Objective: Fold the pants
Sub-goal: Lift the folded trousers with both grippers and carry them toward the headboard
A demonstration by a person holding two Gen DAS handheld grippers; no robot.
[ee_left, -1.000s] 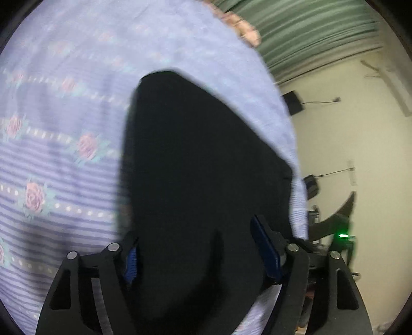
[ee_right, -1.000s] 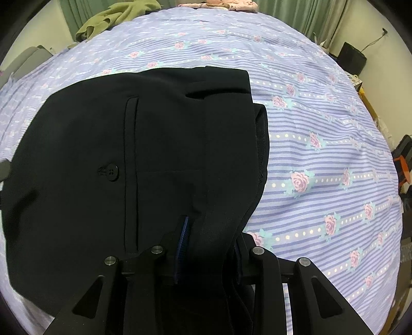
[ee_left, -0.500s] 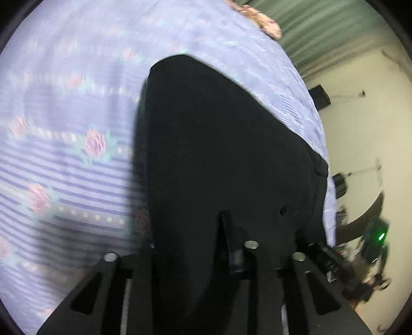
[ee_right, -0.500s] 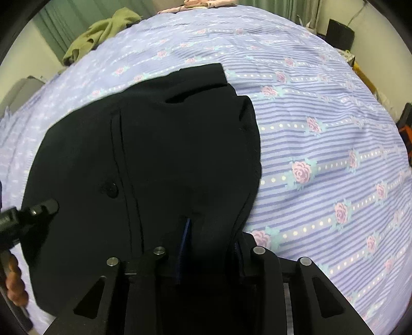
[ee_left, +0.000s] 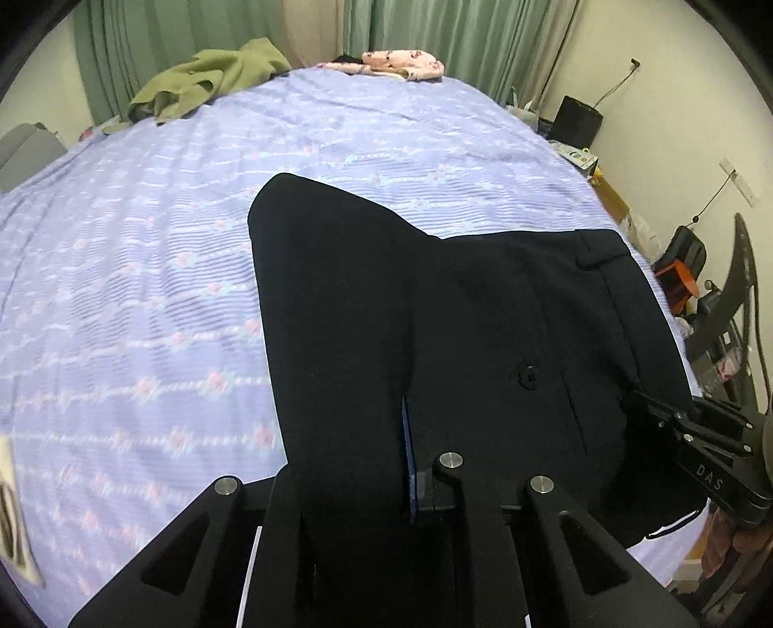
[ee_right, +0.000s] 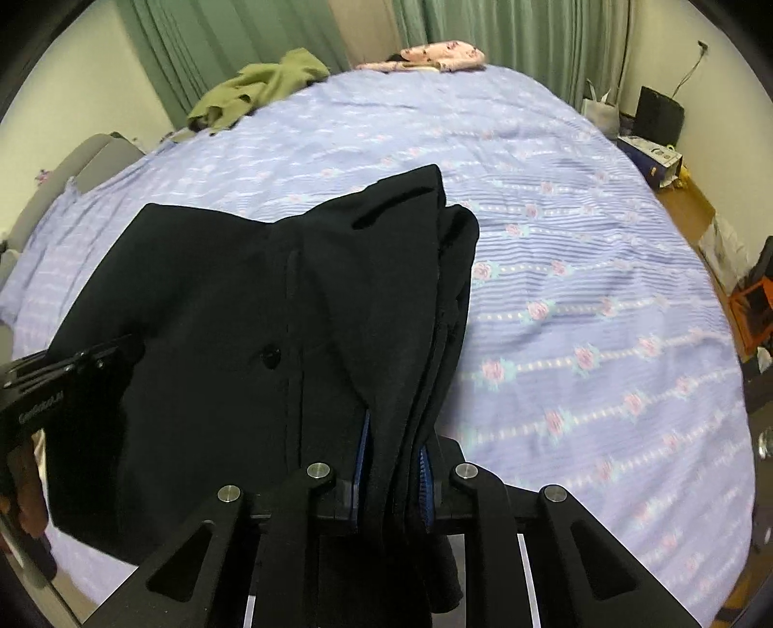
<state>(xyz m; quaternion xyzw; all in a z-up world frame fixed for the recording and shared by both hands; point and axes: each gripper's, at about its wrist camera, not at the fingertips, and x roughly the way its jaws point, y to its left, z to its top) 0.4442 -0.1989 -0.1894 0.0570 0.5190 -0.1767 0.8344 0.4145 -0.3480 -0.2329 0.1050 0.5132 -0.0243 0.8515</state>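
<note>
Black pants [ee_left: 435, 314] span crosswise between both grippers — left gripper [ee_left: 357, 463] and right gripper [ee_right: 393, 463] each clamped on a near edge — bulk lying forward over the bedspread [ee_left: 145, 290].

You read "DAS" in pale letters on right gripper [ee_left: 710, 463] body, seen from left wrist view. Lettering on left gripper [ee_right: 43, 410] body too blurred to read.

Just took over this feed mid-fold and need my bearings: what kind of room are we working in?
Most likely a bedroom. The black pants are held over a wide bed with a lilac rose-print sheet, green curtains hang behind it, and loose clothes, an olive garment and a pink one, lie at the far edge.
</note>
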